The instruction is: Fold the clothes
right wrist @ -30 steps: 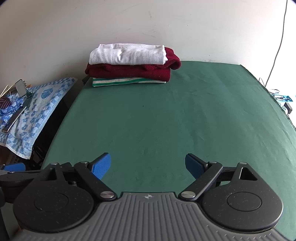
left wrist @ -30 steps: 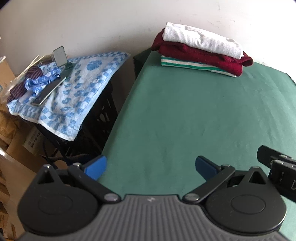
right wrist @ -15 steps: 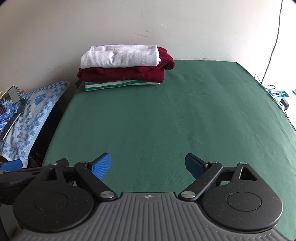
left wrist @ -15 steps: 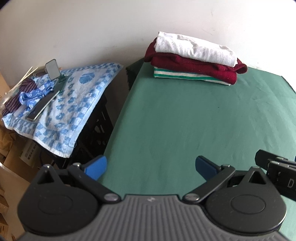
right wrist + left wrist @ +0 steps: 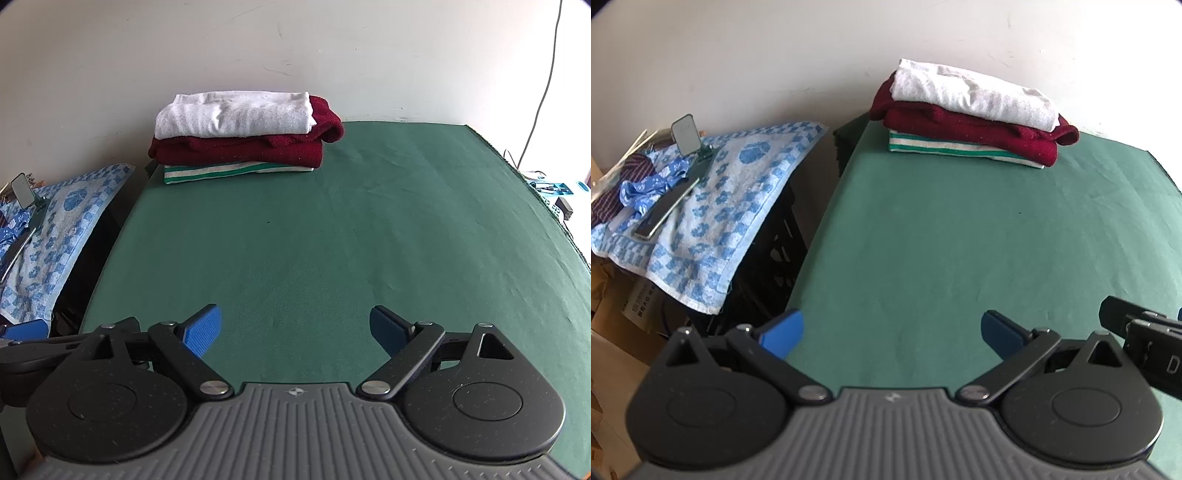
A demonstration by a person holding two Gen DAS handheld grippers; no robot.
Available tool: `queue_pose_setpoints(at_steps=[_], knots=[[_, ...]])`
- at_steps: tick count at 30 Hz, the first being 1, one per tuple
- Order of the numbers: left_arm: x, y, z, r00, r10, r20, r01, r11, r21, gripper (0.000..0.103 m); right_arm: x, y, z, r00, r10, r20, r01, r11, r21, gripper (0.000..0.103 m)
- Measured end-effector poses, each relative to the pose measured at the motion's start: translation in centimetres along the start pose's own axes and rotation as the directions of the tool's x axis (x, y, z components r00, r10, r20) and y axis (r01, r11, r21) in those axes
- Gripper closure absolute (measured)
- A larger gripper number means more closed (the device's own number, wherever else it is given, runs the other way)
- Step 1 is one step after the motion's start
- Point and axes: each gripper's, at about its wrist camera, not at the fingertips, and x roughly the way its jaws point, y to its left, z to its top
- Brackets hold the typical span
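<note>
From the left wrist, the left gripper (image 5: 892,328) hangs with jaws wide and empty, the folded stack (image 5: 971,118) far ahead on the green tabletop (image 5: 960,240). Beyond the left jaw lies the blue checked towel (image 5: 731,206), carrying a small mirror (image 5: 685,134) that a hasty pull could topple. From the right wrist, the right gripper (image 5: 295,326) is likewise wide and empty, the stack ahead-left.

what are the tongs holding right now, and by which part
Nothing. Both the left tongs and the right tongs are open over the bare green table cloth; the stack of folded white, maroon and striped clothes lies untouched at the far edge.
</note>
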Motion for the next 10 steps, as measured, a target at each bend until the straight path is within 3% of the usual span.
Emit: queue_pose_setpoints(at_steps=[10], knots=[[-0.59, -0.24, -0.20, 1.000, 0.013, 0.016, -0.014, 1.000, 0.005, 0.001, -0.38, -0.30, -0.04, 1.000, 0.003, 0.011, -0.003, 1.000, 0.005, 0.013]])
